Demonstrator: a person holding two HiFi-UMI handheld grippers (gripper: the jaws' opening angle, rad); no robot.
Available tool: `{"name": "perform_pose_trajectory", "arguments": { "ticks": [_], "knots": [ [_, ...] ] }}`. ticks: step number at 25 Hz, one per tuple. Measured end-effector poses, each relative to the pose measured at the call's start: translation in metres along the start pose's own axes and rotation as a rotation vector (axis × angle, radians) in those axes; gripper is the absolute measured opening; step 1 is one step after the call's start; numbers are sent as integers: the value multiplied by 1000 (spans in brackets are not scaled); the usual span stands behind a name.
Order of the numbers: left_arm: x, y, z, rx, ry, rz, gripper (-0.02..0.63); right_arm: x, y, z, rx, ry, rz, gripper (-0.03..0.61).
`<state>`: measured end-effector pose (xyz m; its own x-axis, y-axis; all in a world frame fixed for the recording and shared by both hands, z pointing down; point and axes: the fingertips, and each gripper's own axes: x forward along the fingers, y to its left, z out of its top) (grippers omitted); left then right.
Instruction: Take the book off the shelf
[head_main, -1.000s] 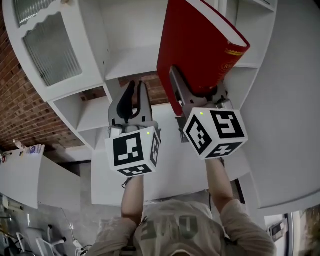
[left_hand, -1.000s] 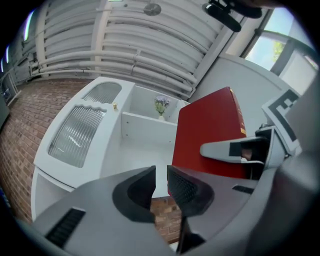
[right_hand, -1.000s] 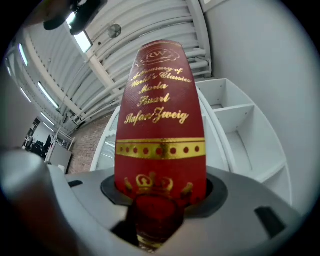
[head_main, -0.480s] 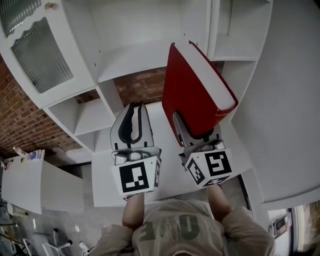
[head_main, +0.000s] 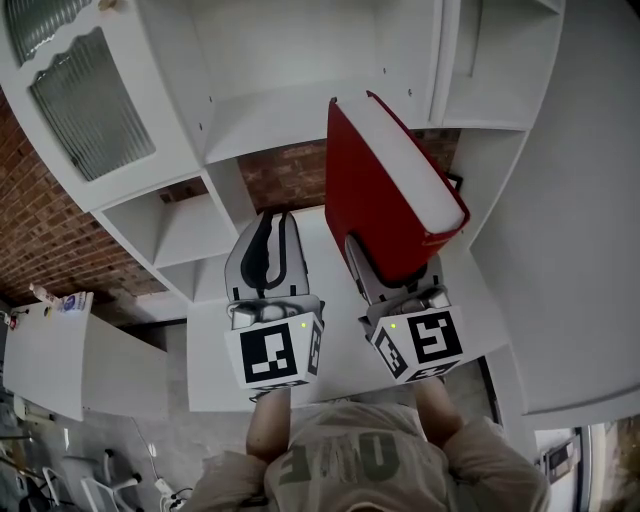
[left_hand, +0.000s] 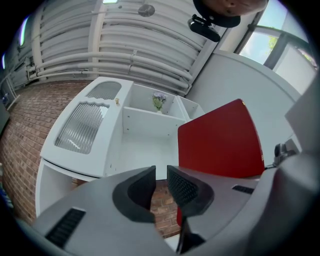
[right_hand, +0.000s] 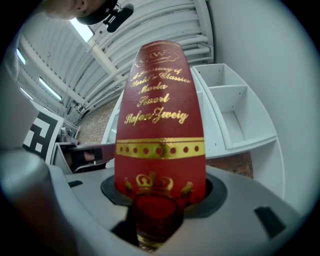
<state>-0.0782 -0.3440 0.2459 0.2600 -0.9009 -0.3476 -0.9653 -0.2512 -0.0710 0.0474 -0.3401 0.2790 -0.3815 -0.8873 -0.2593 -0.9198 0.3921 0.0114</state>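
The red book is out of the shelf and in the air in front of it, above the white counter. It is standing on end and leaning slightly, with its white page edge turned up and to the right in the head view. In the right gripper view its spine is facing me, gilt lettering and a gold band running up it.

I am holding it with the right gripper. The fingers are pinching the lower end of the book by its two covers, one finger lying along the left cover and the other hidden behind the book. The foot of the spine is sitting deep between them, and the rest of the book is rising well past the fingertips. That gripper is angling gently upward, the forearm reaching out from under its marker cube.

Against a second ago, the book and the right gripper are sitting lower in the head view, farther from the camera, and the marker cube is looking smaller. The grip is unchanged.

The left gripper is hovering just beside it on the left, also tilted slightly up and lower than before. Its fingers are nearly together, a thin slit between the pads, holding nothing. From there the book's front cover is showing to the right, with the brick wall behind the open shelf.
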Motion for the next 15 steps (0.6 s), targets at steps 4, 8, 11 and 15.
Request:
{"name": "perform_pose_trajectory", "arguments": {
  "ticks": [4, 8, 11, 15],
  "knots": [
    [-1, 2, -2, 1, 6, 6, 77, 3, -1, -2, 12, 1, -2, 236],
    [0, 5, -3, -5, 10, 16, 75, 6, -2, -6, 16, 6, 0, 236],
    [1, 7, -6, -8, 14, 22, 75, 7, -2, -9, 14, 12, 0, 236],
    [2, 11, -9, -6, 14, 26, 75, 11, 0, -8, 11, 9, 6, 236]
  ]
}}
